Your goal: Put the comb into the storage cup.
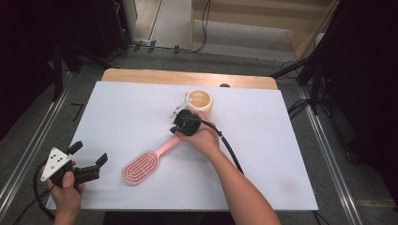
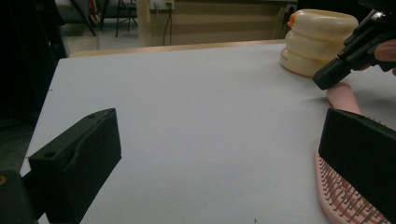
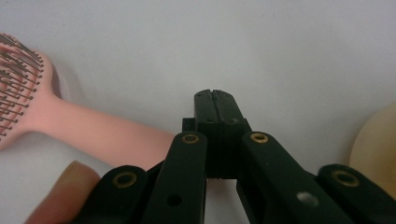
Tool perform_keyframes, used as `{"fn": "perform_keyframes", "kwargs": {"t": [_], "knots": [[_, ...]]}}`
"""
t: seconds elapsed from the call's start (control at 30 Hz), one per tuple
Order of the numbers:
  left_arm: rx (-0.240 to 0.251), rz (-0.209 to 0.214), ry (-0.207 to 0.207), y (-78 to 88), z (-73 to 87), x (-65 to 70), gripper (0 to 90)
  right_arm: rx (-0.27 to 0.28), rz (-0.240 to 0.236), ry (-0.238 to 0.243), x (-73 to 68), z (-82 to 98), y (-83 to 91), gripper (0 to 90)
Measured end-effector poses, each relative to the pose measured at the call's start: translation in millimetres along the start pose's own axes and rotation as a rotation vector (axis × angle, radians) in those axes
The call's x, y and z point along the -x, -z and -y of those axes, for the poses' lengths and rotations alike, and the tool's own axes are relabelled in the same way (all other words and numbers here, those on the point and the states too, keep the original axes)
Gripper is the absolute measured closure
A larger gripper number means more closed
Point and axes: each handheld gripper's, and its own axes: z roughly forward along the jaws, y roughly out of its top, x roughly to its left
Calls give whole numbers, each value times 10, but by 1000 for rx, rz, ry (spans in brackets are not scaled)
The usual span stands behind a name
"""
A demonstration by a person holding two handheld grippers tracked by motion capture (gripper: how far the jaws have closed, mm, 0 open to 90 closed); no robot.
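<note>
Right tongs (image 3: pixel 215 100) pressing together, empty, beside pink plastic hairbrush (image 1: pixel 141 167) handle | left tongs (image 1: pixel 89 158) gaping apart over white tabletop (image 1: pixel 263 154)

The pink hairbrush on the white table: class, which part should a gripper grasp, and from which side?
Probably the handle of the pink hairbrush, from above, jaws across it: it is narrow and lies flat, while the head is wide and bristles-up. The shut right gripper sits at its end.

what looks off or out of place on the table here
Nothing stands out. The pink hairbrush lies flat, bristles up, unbroken, and the cream mug stands upright with no spill. The right gripper is shut beside the brush handle, holding nothing.
</note>
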Motion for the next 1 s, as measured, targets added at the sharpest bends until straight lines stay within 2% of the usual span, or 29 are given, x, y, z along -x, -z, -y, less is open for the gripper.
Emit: {"fn": "perform_keyframes", "kwargs": {"t": [0.33, 0.47, 0.7, 1.0], "knots": [[-1, 0, -2, 0, 0, 2, 0, -12, -5, -16, 21, 11, -29, 881], [-1, 0, -4, -3, 0, 4, 0, -8, -13, -15, 26, 20, -14, 881], [-2, 0, -4, -1, 0, 6, 0, -36, -15, -3, 4, 37, -12, 881], [-3, 1, -9, -4, 0, 11, 0, -56, -62, 13, -51, 106, -12, 880]]}}
